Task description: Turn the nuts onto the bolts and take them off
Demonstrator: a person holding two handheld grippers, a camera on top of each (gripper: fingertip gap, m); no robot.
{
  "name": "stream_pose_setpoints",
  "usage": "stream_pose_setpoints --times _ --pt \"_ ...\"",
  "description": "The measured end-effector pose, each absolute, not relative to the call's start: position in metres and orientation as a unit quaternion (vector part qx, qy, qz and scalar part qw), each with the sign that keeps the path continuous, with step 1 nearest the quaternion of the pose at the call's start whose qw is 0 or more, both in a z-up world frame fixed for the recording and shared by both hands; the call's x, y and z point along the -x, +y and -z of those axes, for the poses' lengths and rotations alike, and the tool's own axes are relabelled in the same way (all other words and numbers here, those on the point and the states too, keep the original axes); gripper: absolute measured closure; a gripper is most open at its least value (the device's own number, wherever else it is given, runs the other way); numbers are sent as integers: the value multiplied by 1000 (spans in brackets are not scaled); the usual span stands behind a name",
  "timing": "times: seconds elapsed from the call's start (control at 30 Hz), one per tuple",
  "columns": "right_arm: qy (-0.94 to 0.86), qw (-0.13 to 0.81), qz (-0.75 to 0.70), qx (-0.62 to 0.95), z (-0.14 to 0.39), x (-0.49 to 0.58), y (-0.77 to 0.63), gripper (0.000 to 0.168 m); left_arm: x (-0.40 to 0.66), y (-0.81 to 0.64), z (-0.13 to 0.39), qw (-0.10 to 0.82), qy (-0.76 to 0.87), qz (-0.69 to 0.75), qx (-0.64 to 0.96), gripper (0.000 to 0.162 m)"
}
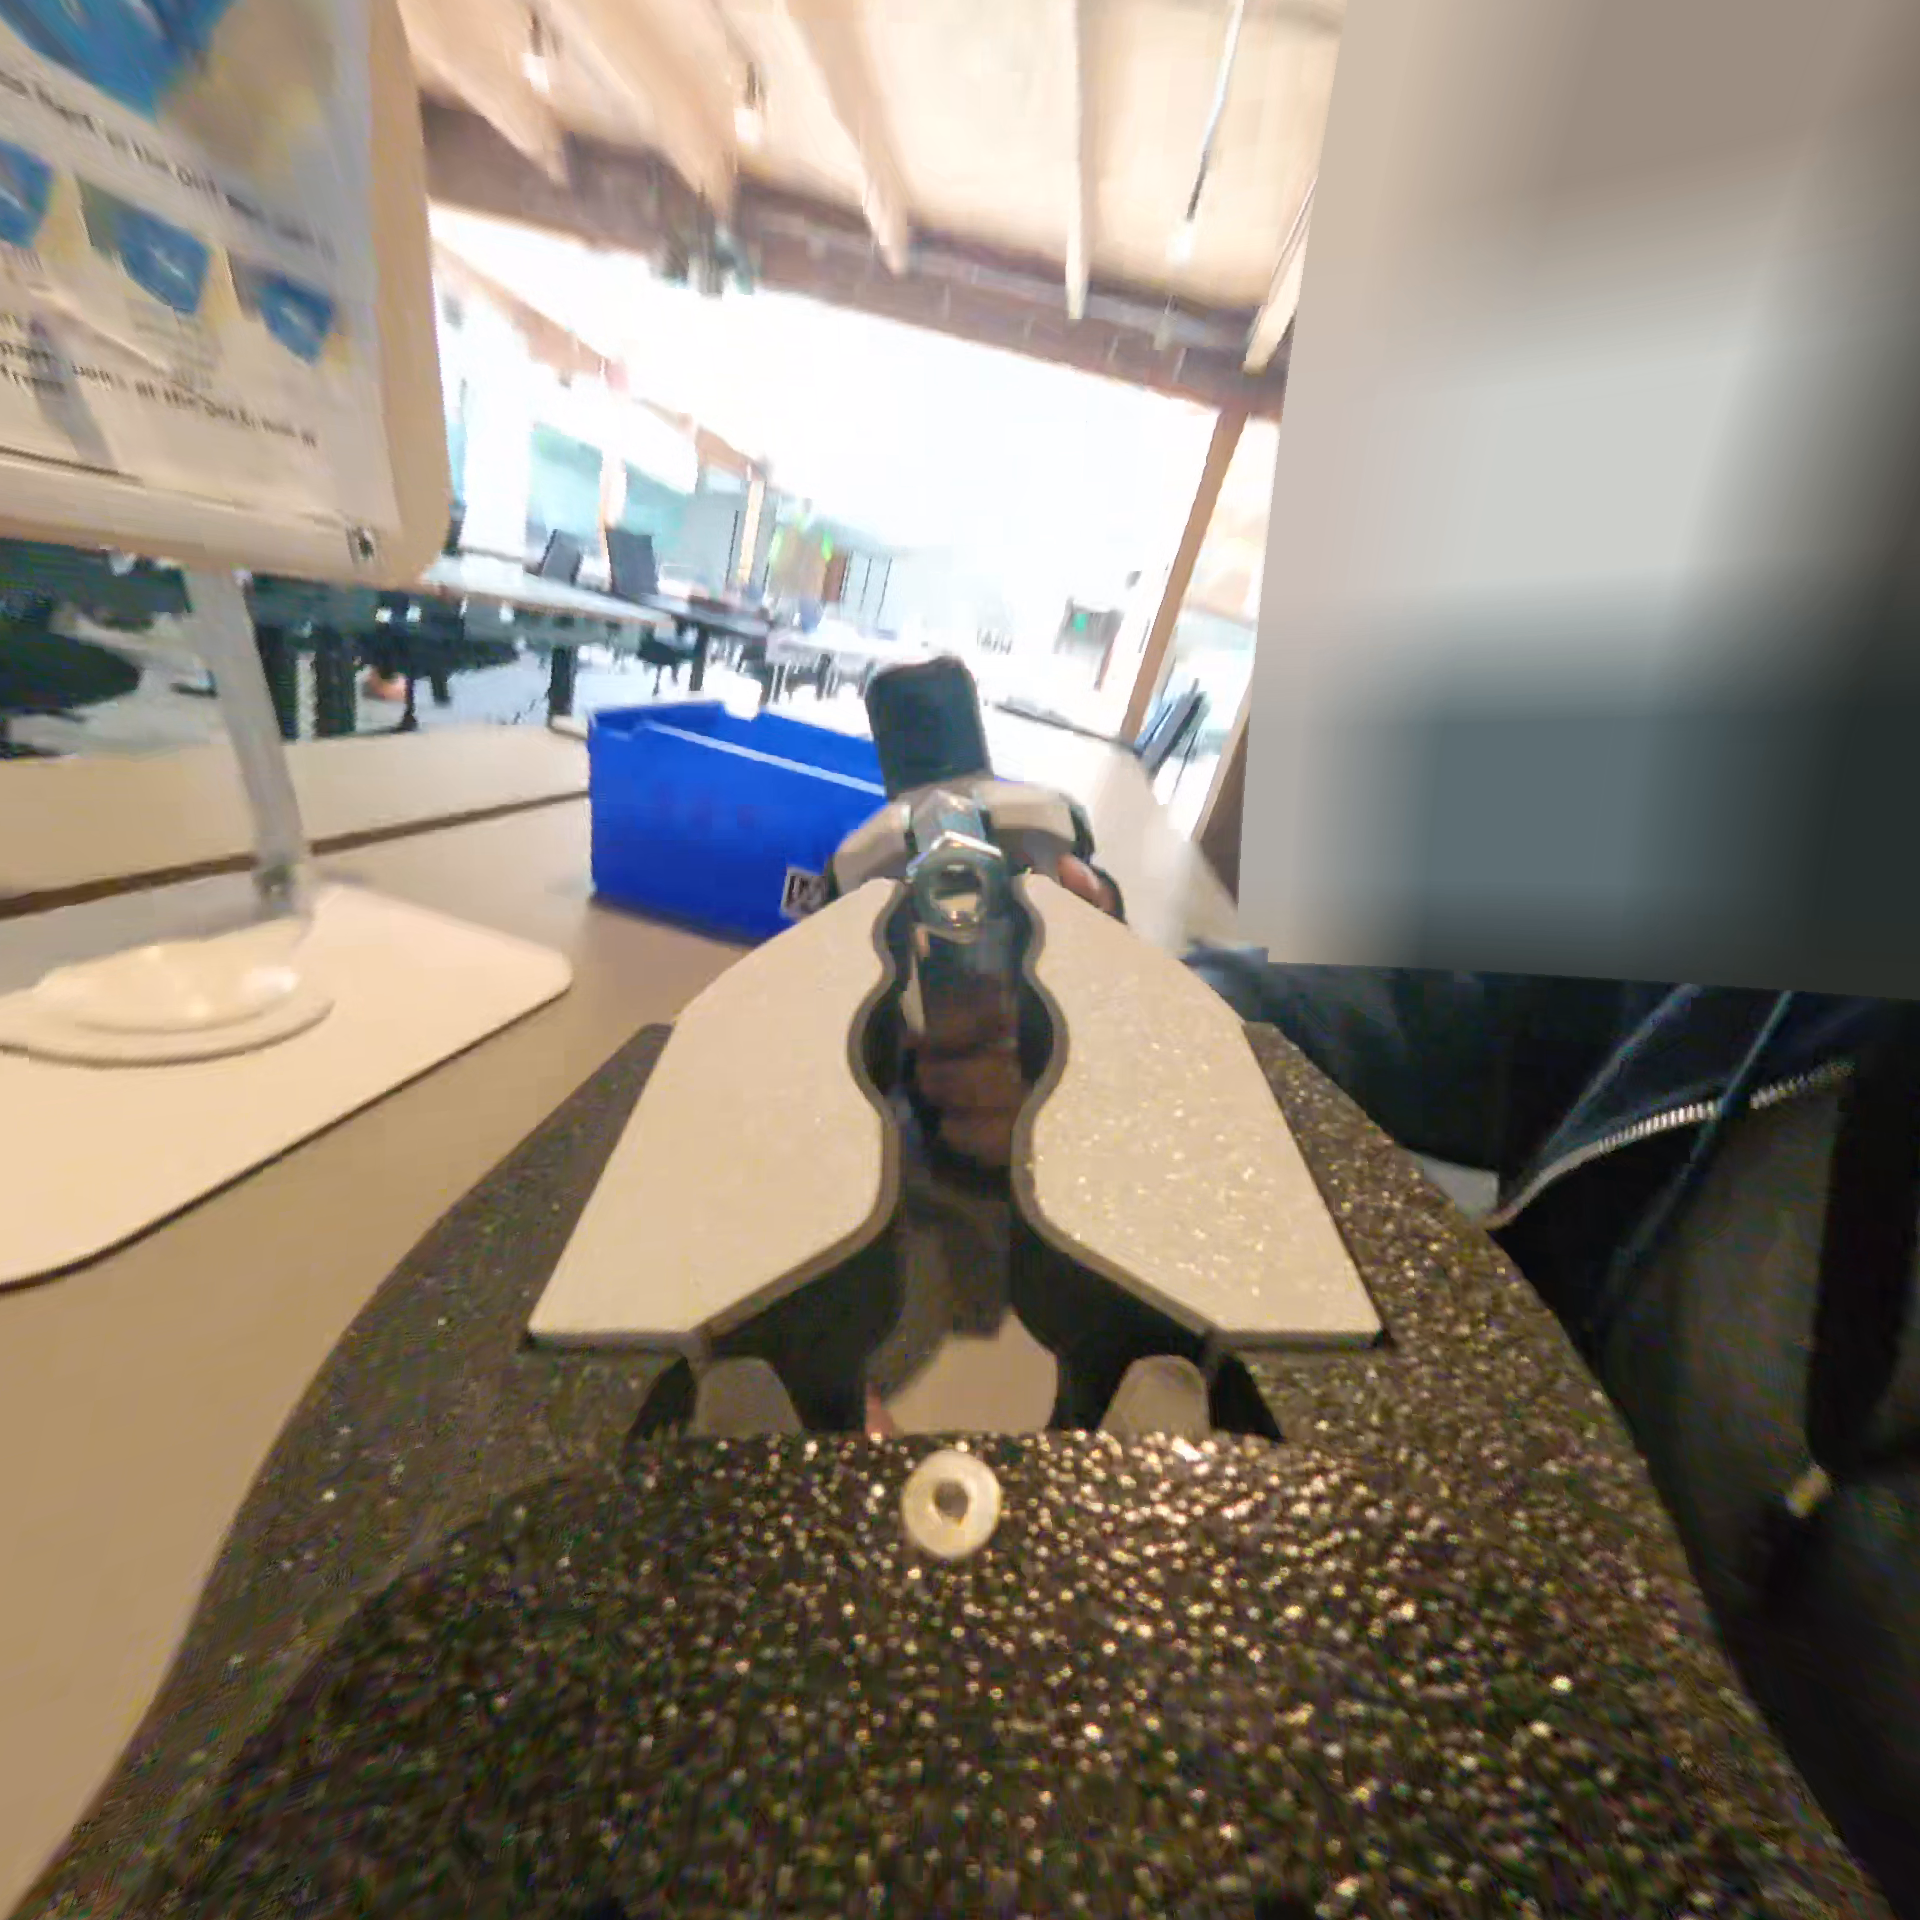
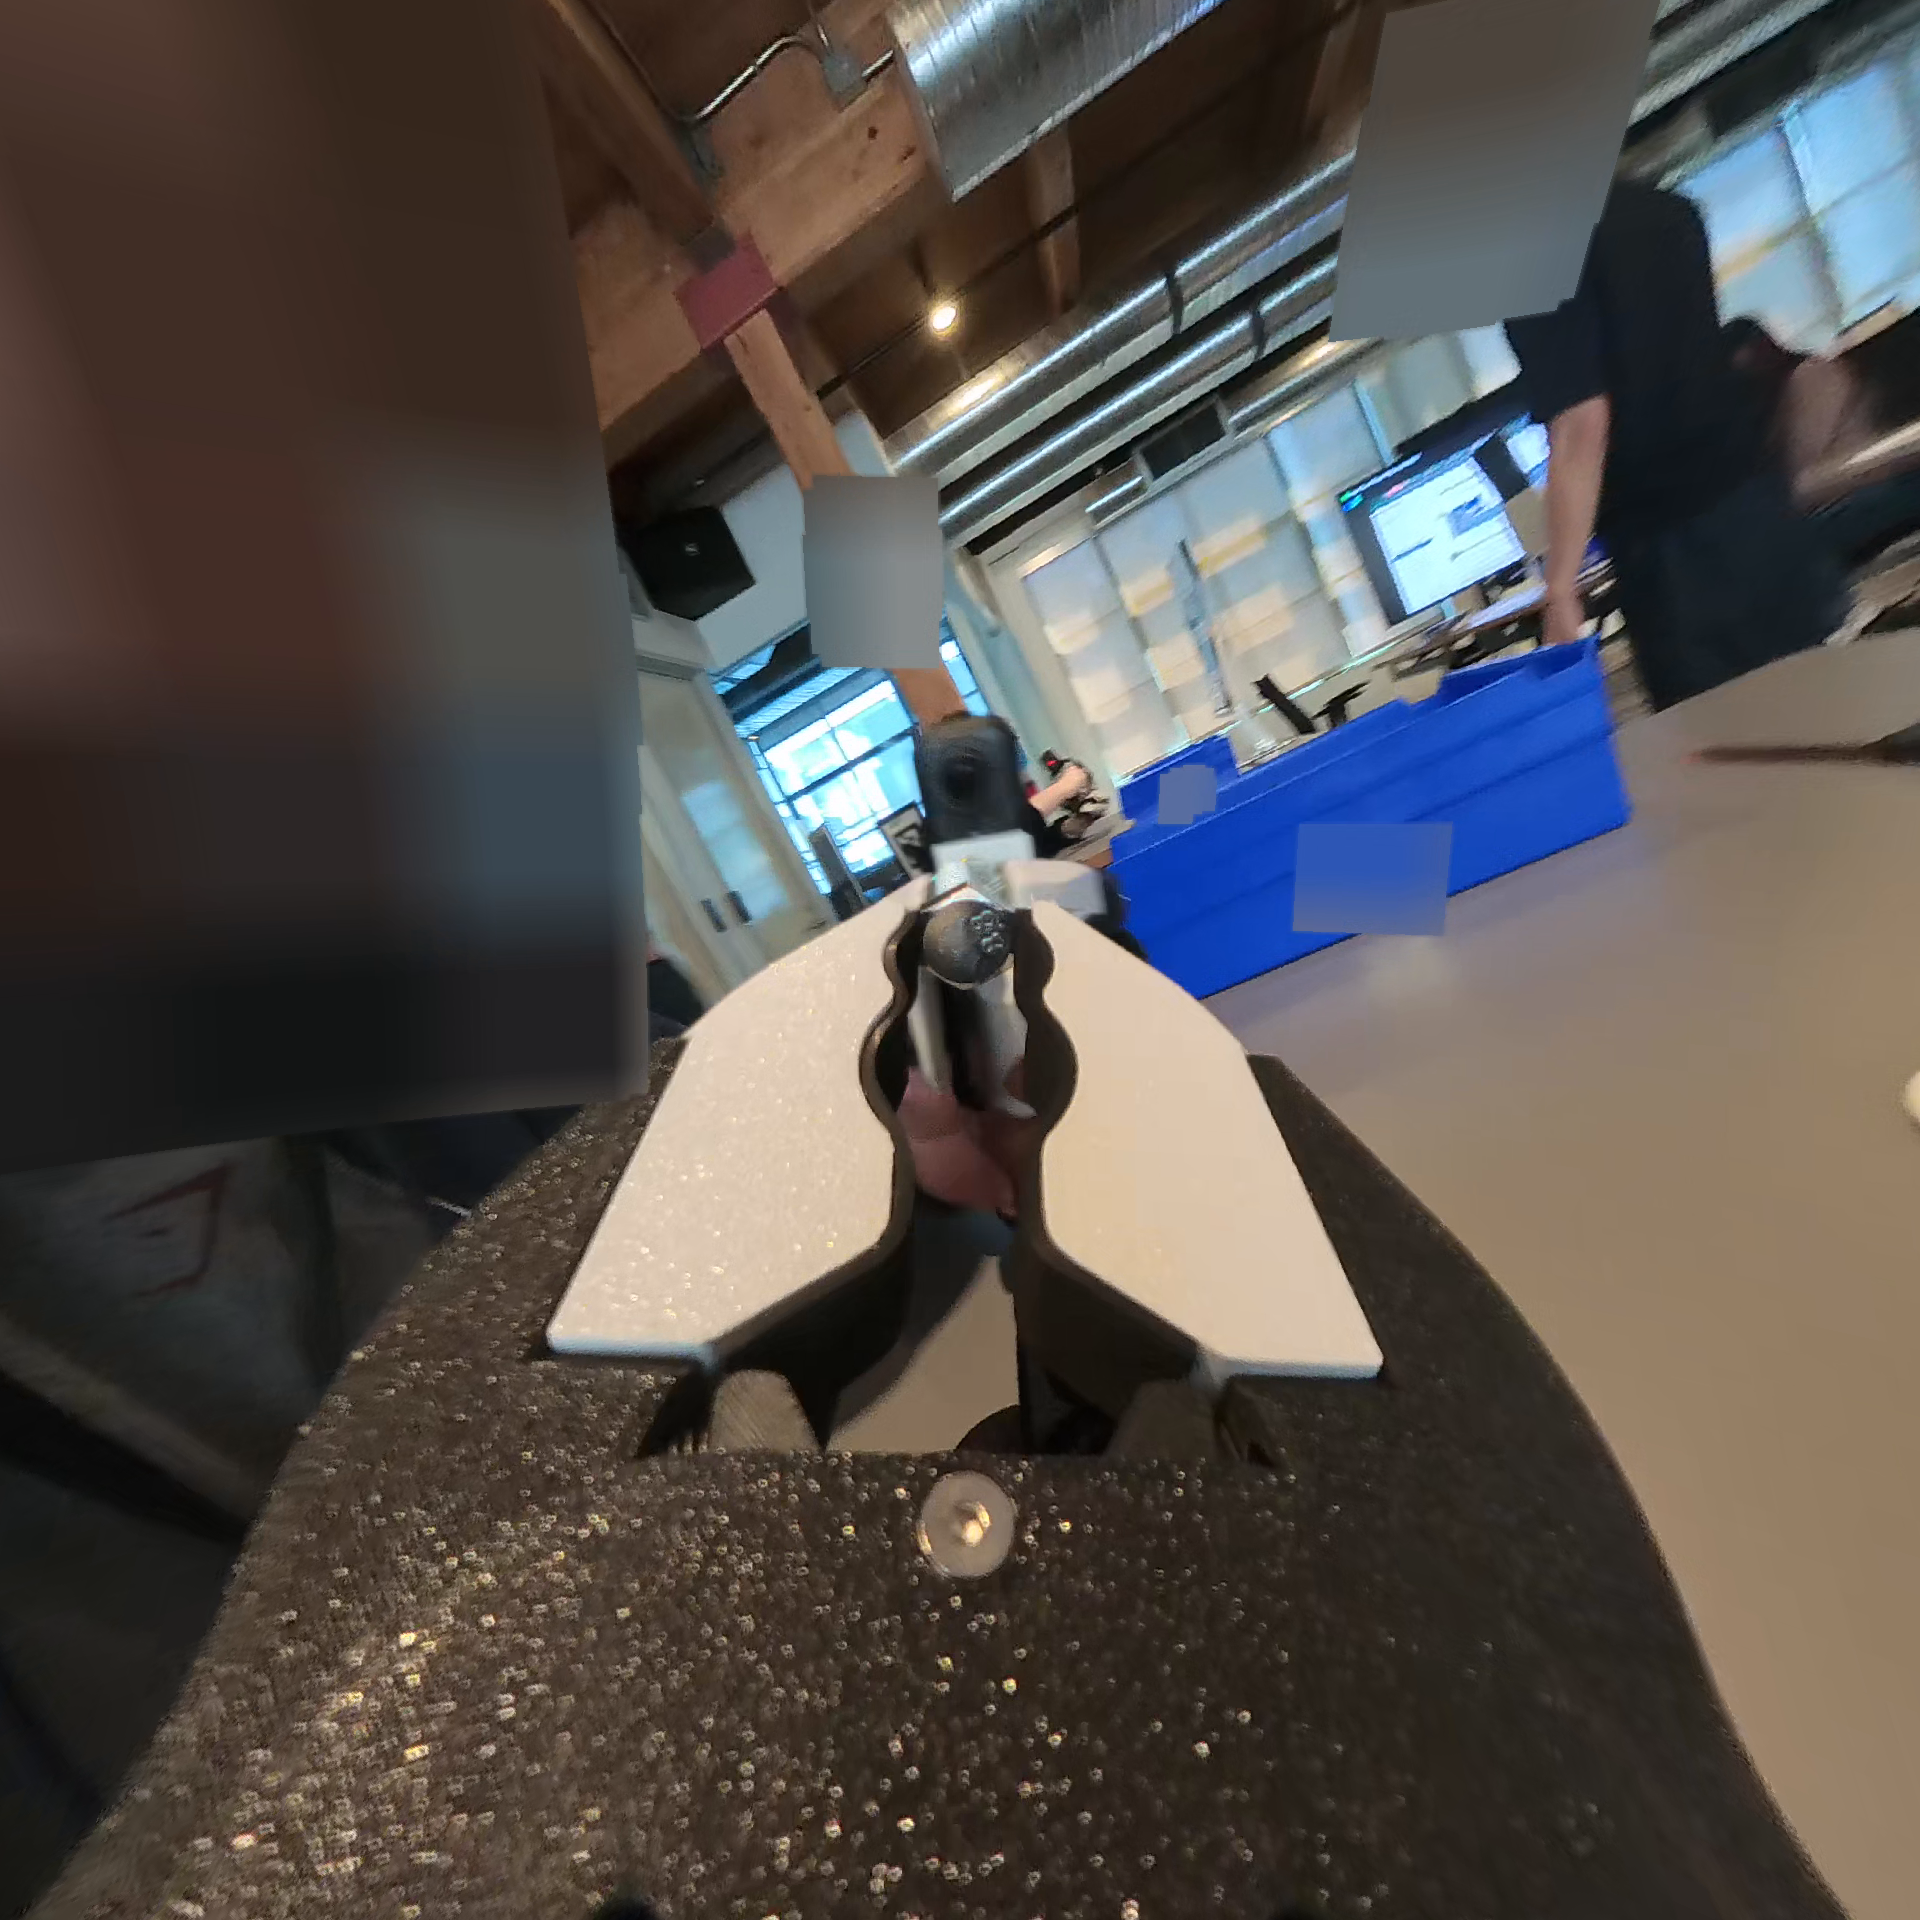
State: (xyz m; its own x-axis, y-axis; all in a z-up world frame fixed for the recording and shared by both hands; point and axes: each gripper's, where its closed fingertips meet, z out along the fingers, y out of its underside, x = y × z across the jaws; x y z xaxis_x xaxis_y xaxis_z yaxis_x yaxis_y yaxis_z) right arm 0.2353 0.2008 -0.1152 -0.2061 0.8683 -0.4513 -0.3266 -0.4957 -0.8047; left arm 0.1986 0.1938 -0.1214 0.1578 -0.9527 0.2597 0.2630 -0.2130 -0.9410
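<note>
- My left tongs (image 1: 951, 904) clench the nut (image 1: 954, 891), hole facing near, for threading
- My right tongs (image 2: 971, 935) clench the bolt (image 2: 971, 940) head, opposing them

A bright, shiny metal nut (image 1: 954, 885) was seen, and a duller dark metal bolt (image 2: 975, 940). Matt, finely grained pale plastic was shown on the left gripper (image 1: 954, 902) fingers (image 1: 769, 1132), set in a rough, speckled black body. The blue bin (image 1: 717, 821) looked smooth and glossy.
</note>
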Motion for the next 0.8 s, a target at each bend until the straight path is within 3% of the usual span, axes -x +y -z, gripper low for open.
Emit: stream_pose_setpoints --times 0.23,0.8 --pt "-301 422 -694 499 123 -229 202 152 -203 197 122 526 296 617 506 145" --pt "-363 456 -629 515 125 -220 195 152 -205 191 133 528 346 563 534 145"
